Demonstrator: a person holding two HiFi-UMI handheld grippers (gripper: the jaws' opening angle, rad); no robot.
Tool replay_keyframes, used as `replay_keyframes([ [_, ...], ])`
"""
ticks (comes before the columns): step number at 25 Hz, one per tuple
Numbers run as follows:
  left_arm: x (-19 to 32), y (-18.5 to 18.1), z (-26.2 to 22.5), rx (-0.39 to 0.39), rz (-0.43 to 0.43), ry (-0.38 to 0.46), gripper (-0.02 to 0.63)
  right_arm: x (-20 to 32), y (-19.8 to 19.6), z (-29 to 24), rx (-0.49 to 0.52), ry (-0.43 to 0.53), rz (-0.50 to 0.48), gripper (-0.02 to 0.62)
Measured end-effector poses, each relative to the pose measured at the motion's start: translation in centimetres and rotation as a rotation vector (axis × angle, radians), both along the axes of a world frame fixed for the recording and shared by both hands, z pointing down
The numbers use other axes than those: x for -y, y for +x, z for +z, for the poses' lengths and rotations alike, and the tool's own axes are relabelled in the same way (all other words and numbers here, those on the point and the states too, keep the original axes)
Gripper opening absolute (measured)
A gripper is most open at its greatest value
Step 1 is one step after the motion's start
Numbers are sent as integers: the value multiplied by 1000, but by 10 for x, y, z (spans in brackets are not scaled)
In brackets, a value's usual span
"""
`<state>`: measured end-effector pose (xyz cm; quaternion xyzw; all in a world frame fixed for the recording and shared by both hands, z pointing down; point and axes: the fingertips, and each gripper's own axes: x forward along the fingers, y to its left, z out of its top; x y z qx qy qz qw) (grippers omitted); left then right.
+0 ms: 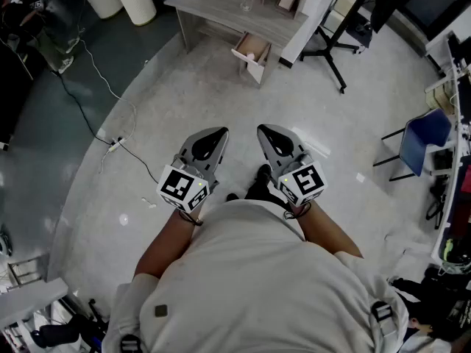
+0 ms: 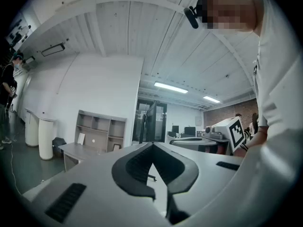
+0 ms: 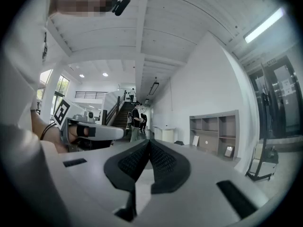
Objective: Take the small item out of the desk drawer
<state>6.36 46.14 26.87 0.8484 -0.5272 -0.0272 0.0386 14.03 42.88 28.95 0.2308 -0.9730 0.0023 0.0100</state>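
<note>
— State of the left tongs (image 1: 218,132)?
— Closed tip to tip, gripping nothing, held level over the pale floor (image 1: 184,101), just beside the right tongs (image 1: 265,131).
— And the right tongs?
— Same: pressed together, empty.
— Where's the drawer (image 1: 252,50)?
— Well ahead of both tongs, pulled open from under the grey table (image 1: 213,6). White front, light brown inside.
— And the small item?
— Too small to pick out from the head view; only the brown inside of the drawer visible. Drawer out of sight in both gripper views.
— Anything on the table?
— A clear glass (image 1: 245,4) near the back edge.
</note>
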Motion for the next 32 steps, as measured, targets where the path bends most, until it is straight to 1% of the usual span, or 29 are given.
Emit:
replay_keyframes([
  [8,8,-3,9,-16,-7,-18,15,10,-3,8,-29,-7,-12,20],
  [18,51,-6,21,-32,-26,-46,15,51,-5,16,-44,-10,-27,20],
  [26,120,14,33,-28,3,-73,15,118,16,26,-55,-34,-11,21],
  [32,188,36,46,-41,0,-104,15,185,37,36,-55,-59,-18,21],
])
